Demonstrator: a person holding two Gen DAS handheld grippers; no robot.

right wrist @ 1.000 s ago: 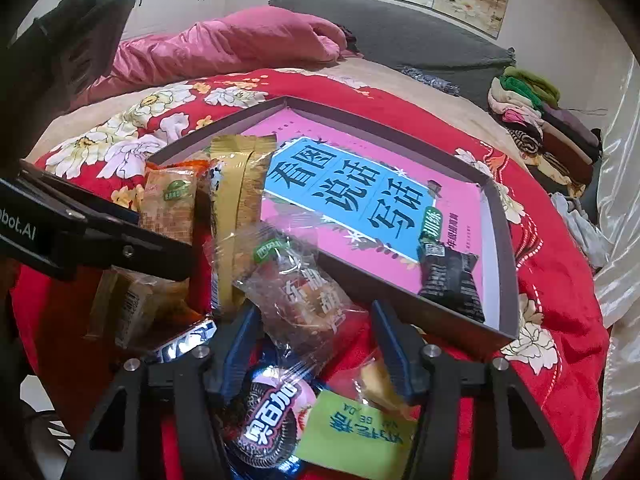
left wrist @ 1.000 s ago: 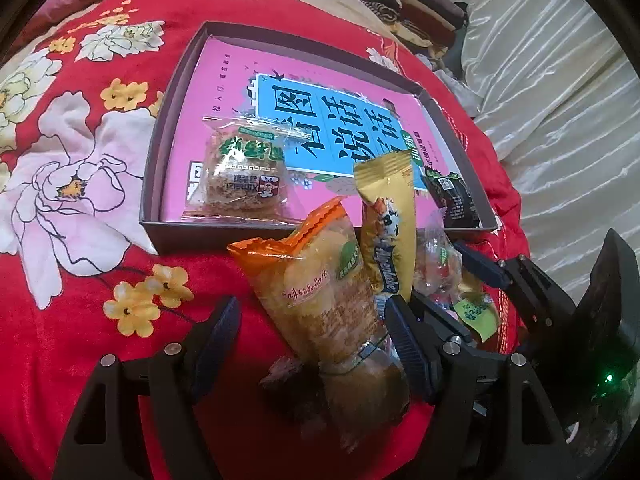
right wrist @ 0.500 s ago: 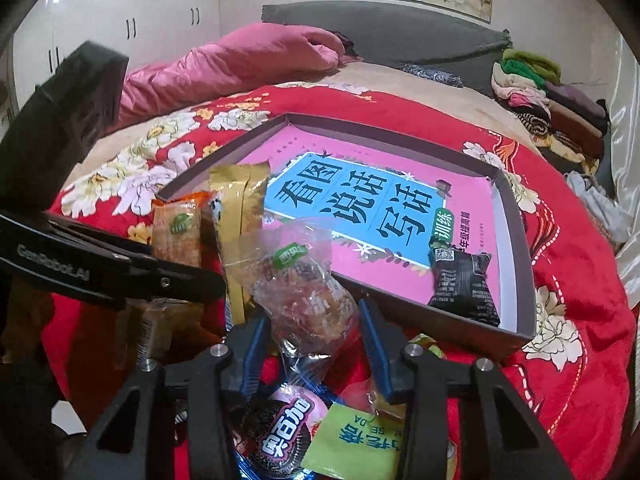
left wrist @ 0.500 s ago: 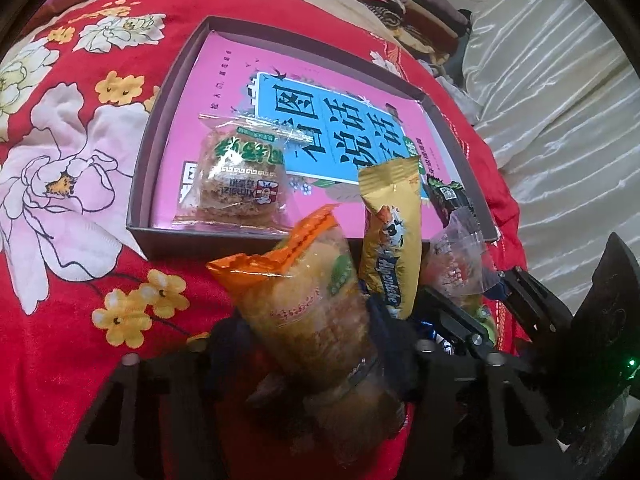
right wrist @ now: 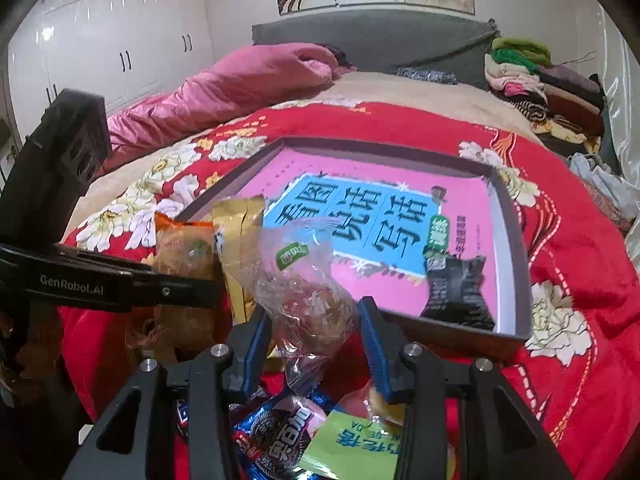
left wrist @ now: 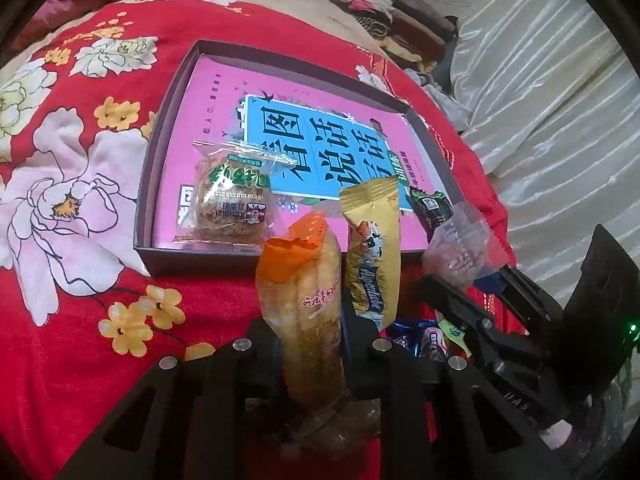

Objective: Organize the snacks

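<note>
Your left claw (left wrist: 310, 344) clenched the orange-topped packet (left wrist: 308, 304); your right claw (right wrist: 314, 334) gripped a clear bag (right wrist: 304, 292). Most of the tray (right wrist: 516, 280) floor lay open. Both claws hid the packets' lower ends.

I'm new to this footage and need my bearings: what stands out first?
A shallow tray with a pink and blue printed sheet inside lies on a red floral bedspread. In front, the left claw grips an orange-topped snack packet. Beside it, the right claw pinches a clear-wrapped snack.
</note>
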